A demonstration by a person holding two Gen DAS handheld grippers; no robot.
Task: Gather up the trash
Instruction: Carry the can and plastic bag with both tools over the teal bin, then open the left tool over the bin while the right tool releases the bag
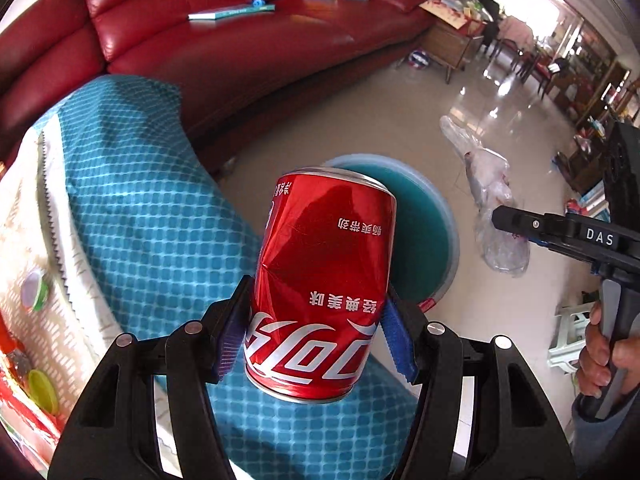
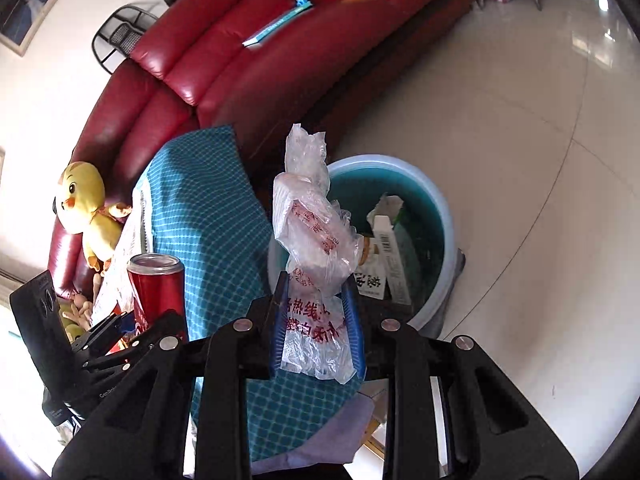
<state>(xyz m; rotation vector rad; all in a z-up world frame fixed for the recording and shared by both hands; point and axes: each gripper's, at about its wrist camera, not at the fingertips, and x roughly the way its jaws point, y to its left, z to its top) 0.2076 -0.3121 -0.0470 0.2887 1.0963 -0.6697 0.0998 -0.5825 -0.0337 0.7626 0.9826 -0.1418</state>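
A dark red leather sofa (image 1: 224,40) curved behind everything I could see, a thin teal-spined book (image 1: 232,12) lying on its seat and a yellow plush chick (image 2: 84,208) propped at its far end. In front of it stood a table under a blue checked cloth (image 1: 160,208), its corner hanging just beside the round pale-blue plastic bin (image 2: 444,216) on the glossy tiled floor (image 2: 540,160).

The bin already held a white printed carton (image 2: 386,256), so I judged the collecting well under way. Both of my tools were angled down toward its rim, which I took to be the reason for carrying each load out past the cloth's edge.

My left gripper (image 1: 316,332) was clamped on a dented red soda can (image 1: 320,280), the blue ribbed pads (image 1: 394,336) pressing its lower sides with the lettering upside down, the can's far end over the bin's near rim. My right gripper (image 2: 318,328) was closed on a crumpled clear plastic bag with red printing (image 2: 312,240), pinched low so the loose upper part stood free over the bin's edge. From the left camera the right tool showed at the frame's side, a hand (image 1: 600,360) wrapped round its handle.

I judged a release over the opening to be the next call; the light bag could drift wide.
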